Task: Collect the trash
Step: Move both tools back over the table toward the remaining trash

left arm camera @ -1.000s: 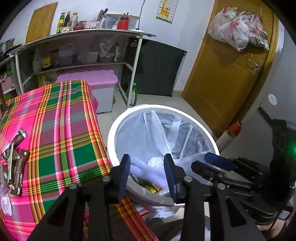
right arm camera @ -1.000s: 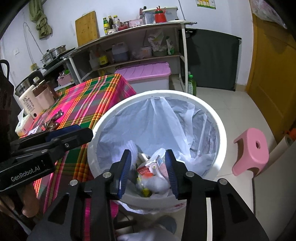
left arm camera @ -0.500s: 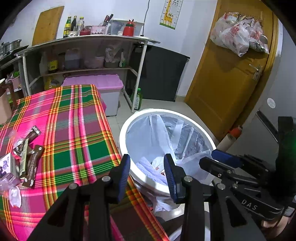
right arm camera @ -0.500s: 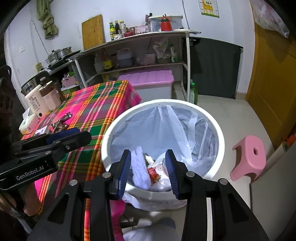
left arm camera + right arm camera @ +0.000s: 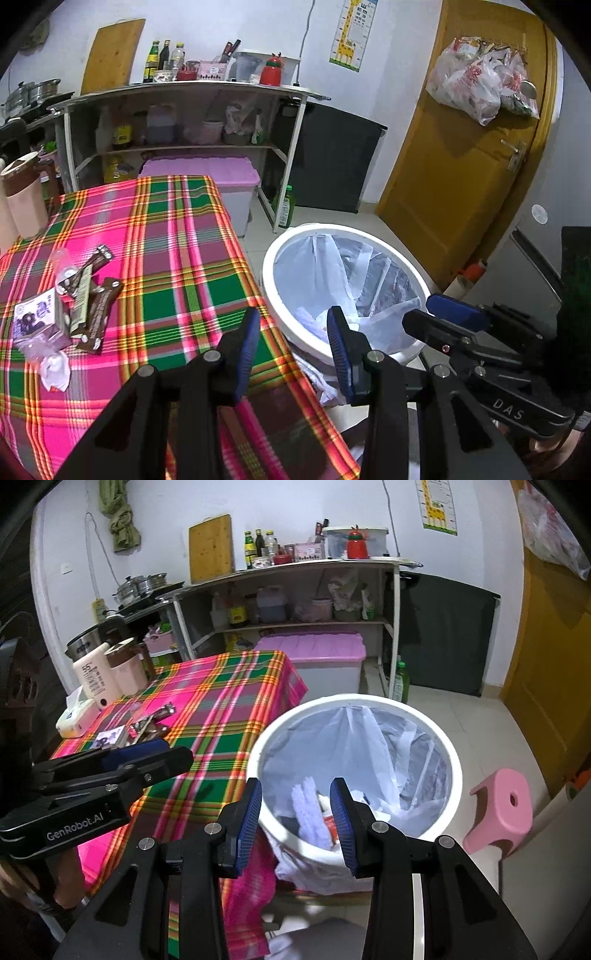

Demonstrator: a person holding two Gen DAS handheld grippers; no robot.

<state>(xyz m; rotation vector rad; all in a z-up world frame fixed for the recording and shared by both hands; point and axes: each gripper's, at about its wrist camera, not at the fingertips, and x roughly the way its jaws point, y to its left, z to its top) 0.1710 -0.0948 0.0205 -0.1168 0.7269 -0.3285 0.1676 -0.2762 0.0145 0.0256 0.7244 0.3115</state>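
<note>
A white trash bin with a clear liner stands on the floor beside the plaid-clothed table; it also shows in the right wrist view with trash inside. Brown wrappers, a small purple carton and crumpled white plastic lie on the table's left side. My left gripper is open and empty above the table's near corner by the bin. My right gripper is open and empty over the bin's near rim. Each gripper shows in the other's view.
A pink stool stands right of the bin. A pink-lidded storage box sits under a shelf unit behind the table. Jugs and a tissue box stand at the table's far left. A yellow door is at the right.
Both grippers have pulled up and back from the bin. The left one has swung left toward the table, bringing more of the wrappers into view. Both stay open and empty.
</note>
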